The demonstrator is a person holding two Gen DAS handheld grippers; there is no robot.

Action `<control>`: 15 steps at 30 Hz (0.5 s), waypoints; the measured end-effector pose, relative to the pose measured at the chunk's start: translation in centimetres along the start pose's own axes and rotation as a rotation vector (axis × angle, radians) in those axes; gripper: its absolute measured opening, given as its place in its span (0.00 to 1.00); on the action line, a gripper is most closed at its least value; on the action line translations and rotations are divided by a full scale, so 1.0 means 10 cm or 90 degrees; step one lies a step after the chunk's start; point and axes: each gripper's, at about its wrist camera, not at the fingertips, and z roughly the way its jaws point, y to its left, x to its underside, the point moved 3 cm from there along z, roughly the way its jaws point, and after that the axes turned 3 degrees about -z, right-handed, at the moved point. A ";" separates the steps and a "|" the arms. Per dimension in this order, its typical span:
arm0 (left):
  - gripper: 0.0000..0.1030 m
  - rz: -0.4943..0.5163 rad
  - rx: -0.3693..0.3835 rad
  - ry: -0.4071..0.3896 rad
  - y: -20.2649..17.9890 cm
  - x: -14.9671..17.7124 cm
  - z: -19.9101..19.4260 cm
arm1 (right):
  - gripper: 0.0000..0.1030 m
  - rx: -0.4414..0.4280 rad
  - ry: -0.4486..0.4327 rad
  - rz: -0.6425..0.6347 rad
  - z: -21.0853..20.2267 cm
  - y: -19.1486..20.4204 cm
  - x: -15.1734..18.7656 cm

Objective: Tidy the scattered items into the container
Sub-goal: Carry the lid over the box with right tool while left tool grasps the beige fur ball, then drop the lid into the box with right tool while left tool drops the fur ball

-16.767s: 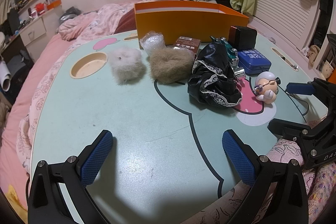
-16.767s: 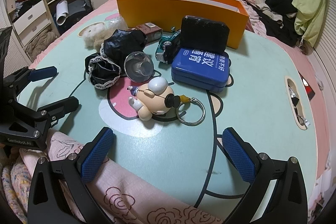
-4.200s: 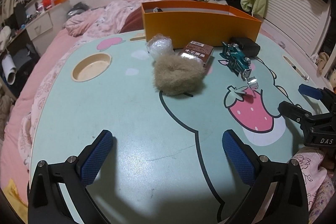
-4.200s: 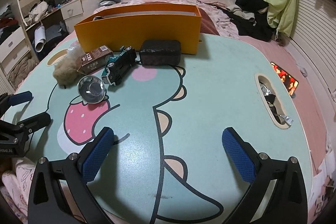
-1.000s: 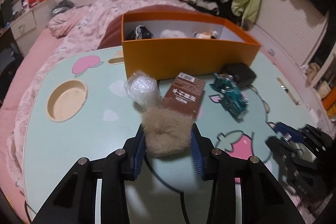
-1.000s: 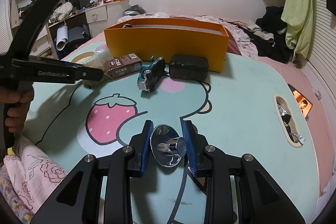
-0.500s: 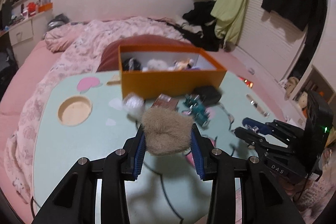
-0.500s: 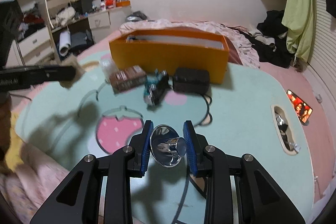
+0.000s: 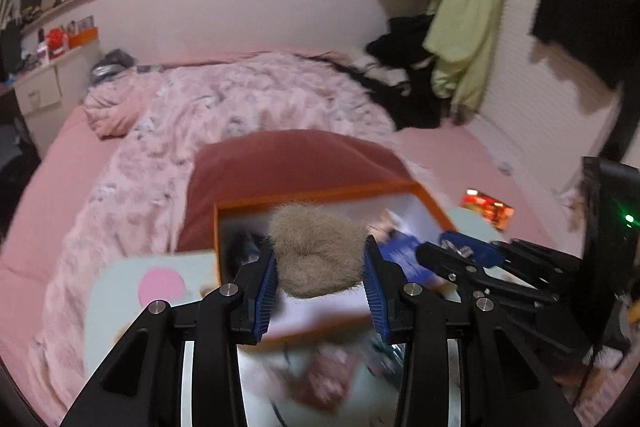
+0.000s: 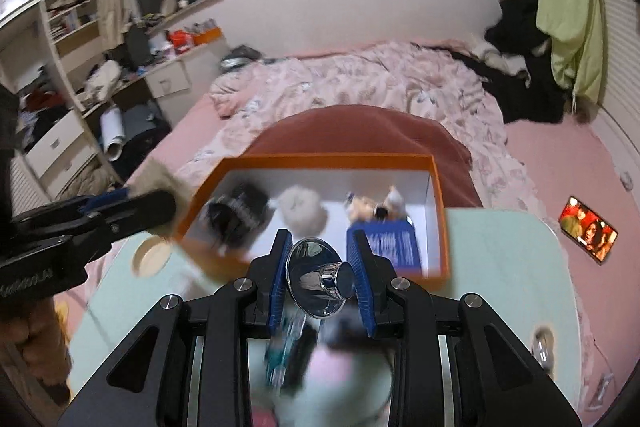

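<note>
The orange box [image 10: 438, 195] sits at the far edge of the mint-green table [image 10: 504, 267], backed against a dark red cushion [image 10: 360, 131] on the pink bed, and both grippers hang above its near side. The left gripper [image 9: 320, 279] has its blue pads pressed into a tan fur pom-pom [image 9: 318, 251], pinching it from both sides, and the pom-pom is lifted over the box's left half. The right gripper [image 10: 320, 275] is clamped on a shiny chrome cup-shaped piece [image 10: 318, 277] with a short round stub facing the camera; this is raised off the table just in front of the box's near wall. The box has a white lining. From the right wrist view, a black lace-trimmed bundle [image 10: 236, 213] lies at the left end of the box, a pale fluffy pom-pom [image 10: 300, 209] sits next to it toward the middle, a small figurine [image 10: 372, 207] lies against the back toward the right, and a blue tin [image 10: 394, 245] rests in the near right part. Below the right gripper, on the table in front of the box, a teal toy car [image 10: 280, 359] and a dark object beside it are badly blurred. A phone with a lit screen [image 10: 588, 229] lies on the bed to the right of the box.
</note>
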 end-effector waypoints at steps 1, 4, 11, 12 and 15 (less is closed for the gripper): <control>0.39 -0.010 -0.010 0.009 0.03 -0.04 0.10 | 0.30 0.007 0.007 0.004 0.08 -0.03 -0.05; 0.56 -0.045 -0.036 0.033 0.12 -0.04 0.32 | 0.36 0.055 0.034 0.021 0.40 -0.14 -0.19; 0.79 -0.022 -0.011 0.015 0.07 0.29 0.10 | 0.70 0.063 0.029 0.105 0.36 -0.37 -0.03; 0.79 -0.023 -0.010 0.017 0.08 0.35 0.04 | 0.70 0.057 0.021 0.108 0.28 -0.37 0.01; 0.79 -0.023 -0.021 0.025 0.12 0.54 -0.16 | 0.70 0.052 0.007 0.106 0.07 -0.35 0.12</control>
